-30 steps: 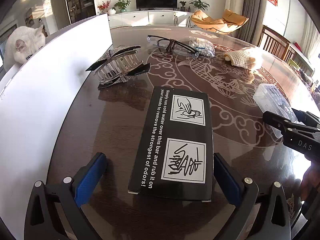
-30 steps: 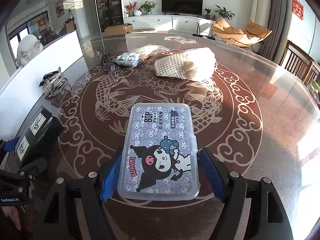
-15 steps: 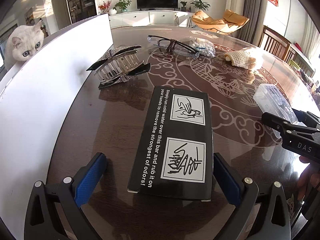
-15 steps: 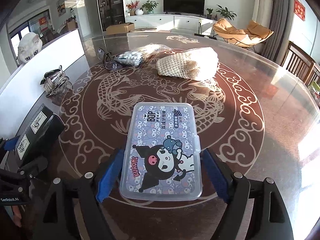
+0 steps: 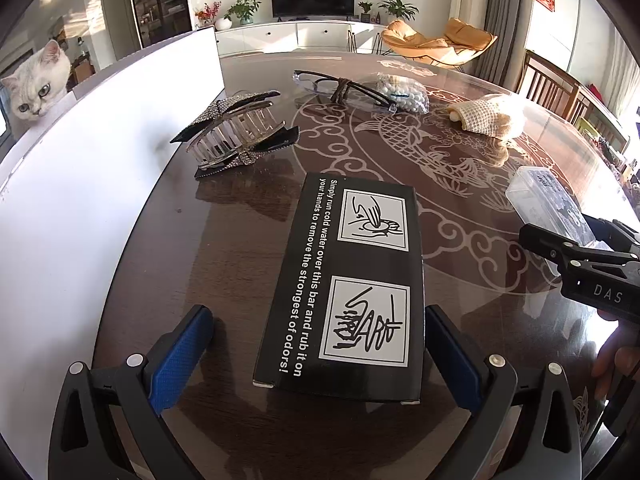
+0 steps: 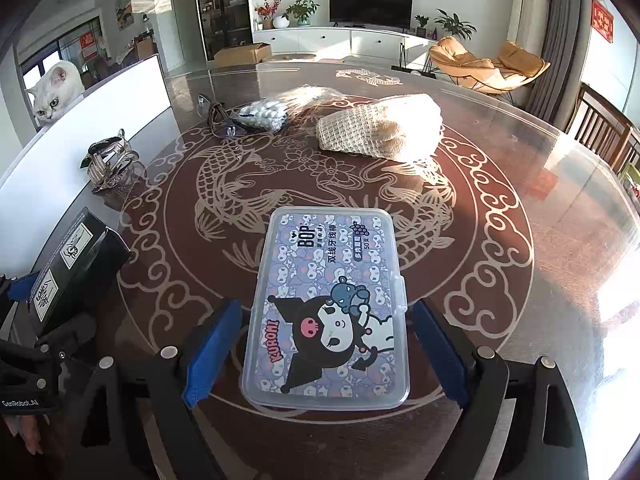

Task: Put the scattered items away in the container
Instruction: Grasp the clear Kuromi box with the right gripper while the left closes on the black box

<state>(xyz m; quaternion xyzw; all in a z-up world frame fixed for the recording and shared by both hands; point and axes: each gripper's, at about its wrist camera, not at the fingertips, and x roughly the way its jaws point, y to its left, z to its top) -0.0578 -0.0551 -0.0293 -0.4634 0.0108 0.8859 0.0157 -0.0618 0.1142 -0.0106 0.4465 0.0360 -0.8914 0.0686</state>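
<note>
Since a second ago the right gripper (image 6: 326,350) has been spreading; its jaws are opening, clear of the clear floss-pick box (image 6: 328,304) lying flat between them near the tabletop's (image 6: 500,184) near edge. The left gripper (image 5: 318,356) is standing spread around the black soap-bar box (image 5: 344,284), not pressing it. A white cat (image 5: 34,88) is peering over the white board (image 5: 80,184) along the left edge.

Round dark table (image 6: 500,184), glass-topped, pale fish-and-cloud pattern. Lying on it: black printed box (image 5: 344,280); clear cartoon-lidded case (image 6: 328,304); rhinestone hair claw (image 5: 236,132); glasses (image 5: 340,84) (touching bag of white beads (image 5: 404,94)); cream knitted item (image 6: 384,130).
</note>
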